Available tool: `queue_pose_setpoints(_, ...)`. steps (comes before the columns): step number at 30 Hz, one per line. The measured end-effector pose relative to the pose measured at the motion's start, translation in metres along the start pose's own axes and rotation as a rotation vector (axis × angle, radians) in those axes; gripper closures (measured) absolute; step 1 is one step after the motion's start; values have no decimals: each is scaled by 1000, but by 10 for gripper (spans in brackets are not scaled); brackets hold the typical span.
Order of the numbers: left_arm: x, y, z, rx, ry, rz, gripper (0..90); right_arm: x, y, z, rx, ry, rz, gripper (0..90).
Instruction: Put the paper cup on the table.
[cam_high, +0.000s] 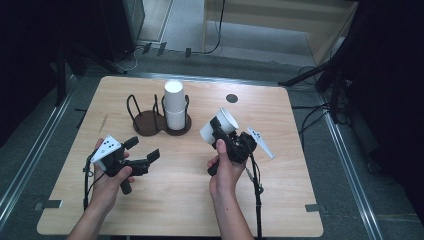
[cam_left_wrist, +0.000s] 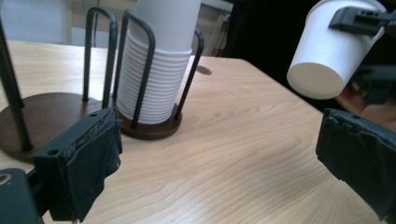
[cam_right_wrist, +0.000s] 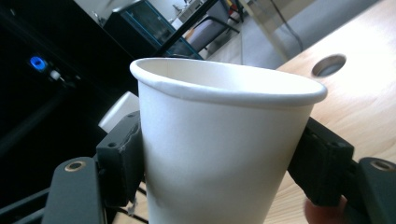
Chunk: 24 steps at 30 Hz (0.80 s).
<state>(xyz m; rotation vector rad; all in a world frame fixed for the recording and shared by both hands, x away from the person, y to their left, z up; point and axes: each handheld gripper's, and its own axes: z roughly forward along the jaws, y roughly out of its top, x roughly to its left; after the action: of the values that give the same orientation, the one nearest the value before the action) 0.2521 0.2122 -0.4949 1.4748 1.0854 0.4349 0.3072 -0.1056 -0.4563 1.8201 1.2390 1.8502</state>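
A single white paper cup (cam_high: 221, 125) hangs tilted above the table, and my right gripper (cam_high: 219, 131) is shut on it. In the right gripper view the two pads press the cup (cam_right_wrist: 224, 140) on both sides, rim up. A dark two-ring cup holder (cam_high: 146, 124) stands at the back of the table, with a stack of white cups (cam_high: 174, 106) in its right ring. My left gripper (cam_high: 143, 149) is open in front of the holder with nothing between its jaws. The left gripper view has the stack (cam_left_wrist: 159, 79) close ahead and the held cup (cam_left_wrist: 327, 51) at upper right.
The wooden table (cam_high: 175, 200) has a round hole (cam_high: 231, 98) near its back edge, right of the holder. Cables trail from both grippers toward the front edge. Dark stands and cables stand on the floor around the table.
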Motion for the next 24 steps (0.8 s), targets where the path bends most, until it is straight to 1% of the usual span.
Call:
queue_pose_setpoints(2, 1, -1, -1, -2, 6, 0, 10, 0, 0, 1, -2, -18, -46, 276)
queue_pose_setpoints(3, 3, -2, -5, -3, 26, 4, 10, 0, 0, 2, -6, -20, -61, 276)
queue_pose_setpoints(4, 6, -2, -7, -2, 37, 2, 10, -1, 0, 3, -13, -27, -91, 276)
queue_pose_setpoints(5, 6, -2, -7, -2, 37, 2, 10, -1, 0, 3, -13, -27, -91, 276)
queue_pose_setpoints(6, 9, -2, -9, 1, 49, 0, 10, -1, 1, 4, -20, -35, -118, 277)
queue_pose_setpoints(7, 15, -3, -14, 0, 70, -15, 10, -2, 1, 5, -39, -46, -178, 277)
queue_pose_setpoints(8, 19, -4, -16, -2, 81, -22, 10, -3, 1, 5, -45, -51, -195, 277)
queue_pose_setpoints(10, 26, -6, -21, 5, 108, -23, 10, -3, 2, 7, -54, -53, -234, 277)
queue_pose_setpoints(11, 29, -7, -23, 6, 121, -25, 10, -4, 3, 8, -64, -61, -264, 276)
queue_pose_setpoints(14, 36, -12, -30, 17, 127, -8, 10, -6, 7, 11, -88, -64, -338, 276)
queue_pose_setpoints(15, 36, -12, -30, 17, 127, -8, 10, -6, 7, 11, -88, -64, -338, 276)
queue_pose_setpoints(16, 41, -13, -33, 34, 133, 2, 10, -7, 9, 13, -92, -61, -352, 276)
queue_pose_setpoints(18, 45, -14, -37, 47, 154, 17, 10, -11, 13, 17, -90, -80, -392, 275)
queue_pose_setpoints(19, 51, -15, -42, 77, 201, 43, 10, -12, 14, 18, -87, -87, -408, 275)
queue_pose_setpoints(20, 54, -17, -44, 79, 216, 42, 10, -14, 14, 20, -86, -98, -426, 275)
queue_pose_setpoints(21, 58, -18, -47, 87, 226, 37, 10, -16, 14, 21, -87, -105, -431, 275)
queue_pose_setpoints(23, 67, -21, -52, 90, 244, 5, 10, -21, 15, 24, -86, -110, -443, 275)
queue_pose_setpoints(24, 71, -23, -55, 89, 255, -8, 10, -23, 15, 25, -84, -116, -456, 275)
